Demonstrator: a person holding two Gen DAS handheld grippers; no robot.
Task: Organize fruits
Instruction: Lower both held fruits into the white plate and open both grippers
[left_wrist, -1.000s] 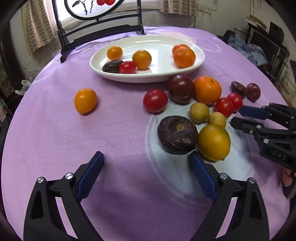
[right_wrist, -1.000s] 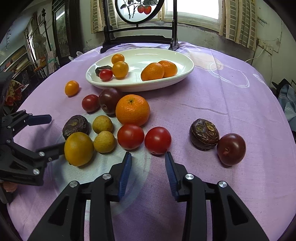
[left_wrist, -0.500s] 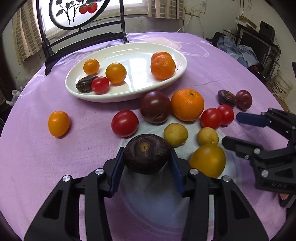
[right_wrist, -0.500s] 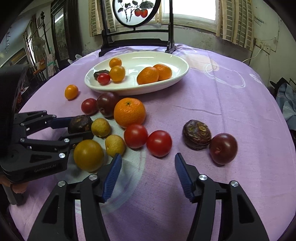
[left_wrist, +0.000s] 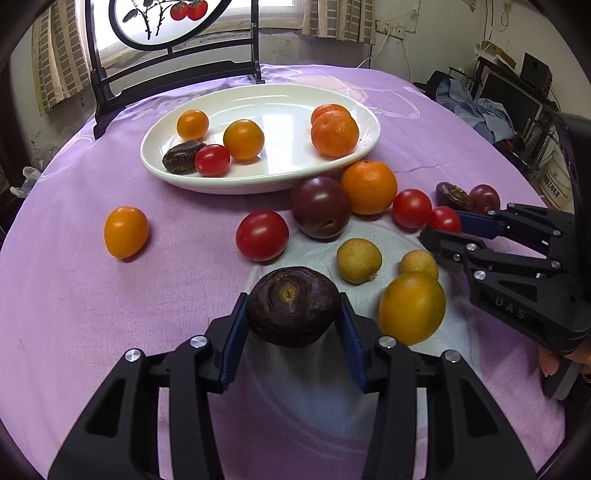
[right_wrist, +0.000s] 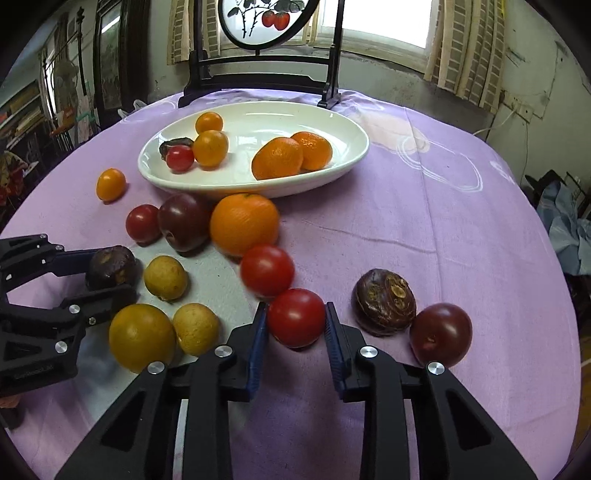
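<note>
My left gripper (left_wrist: 291, 317) is shut on a dark wrinkled passion fruit (left_wrist: 293, 306), which looks lifted slightly off the purple cloth; it also shows in the right wrist view (right_wrist: 110, 267). My right gripper (right_wrist: 295, 319) is closed around a red tomato (right_wrist: 295, 317), its blue pads touching both sides. A white oval dish (left_wrist: 354, 155) at the back holds several fruits: small oranges, a tomato, a dark passion fruit. Loose on the cloth lie an orange (right_wrist: 243, 223), a dark plum (right_wrist: 183, 221), tomatoes, two longans and a yellow fruit (right_wrist: 142, 338).
A second passion fruit (right_wrist: 384, 302) and a plum (right_wrist: 441, 334) lie right of my right gripper. A lone orange tomato (left_wrist: 125, 232) sits far left. A black framed screen (right_wrist: 266, 40) stands behind the dish at the table's far edge.
My left gripper has lifted the passion fruit and drawn back a little. My right gripper moved forward and closed around the red tomato; the neighbouring tomato looks blurred, nudged.
</note>
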